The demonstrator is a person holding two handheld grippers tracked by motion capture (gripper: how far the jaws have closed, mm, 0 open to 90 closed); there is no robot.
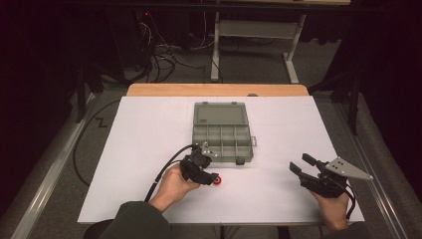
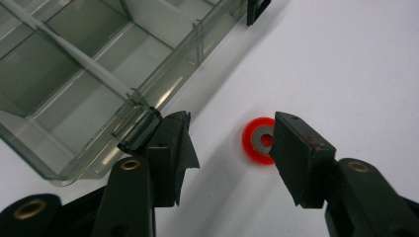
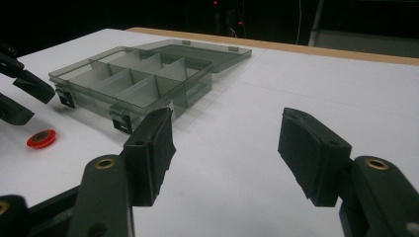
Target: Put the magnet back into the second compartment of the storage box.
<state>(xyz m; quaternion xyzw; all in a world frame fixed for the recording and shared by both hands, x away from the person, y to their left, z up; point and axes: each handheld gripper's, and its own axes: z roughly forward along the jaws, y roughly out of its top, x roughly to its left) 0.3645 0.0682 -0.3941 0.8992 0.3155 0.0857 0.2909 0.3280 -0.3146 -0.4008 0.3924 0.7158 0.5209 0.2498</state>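
The left gripper hung low over the white counter, just in front of the near edge of a grey compartment box. Its jaws stood apart, with nothing clamped between them. In the left gripper view a small red ring with a grey centre lay flat on the counter between the two jaws, partly hidden behind one of them; whether that jaw touched the ring could not be told, and the other jaw was well clear of it. The other jaw sat just beside a black latch on the box's front wall.

The box lay open near the middle of the counter, its lid folded flat on the far side, its compartments bare as far as could be seen. The ring rested outside the box, just beside its front right corner as the high view showed it.

The right gripper was held above the counter's right side, well apart from the box and the ring. Its jaws were wide apart and held nothing; they pointed toward the box, which lay off to the left in the right gripper view with the ring in front of it.
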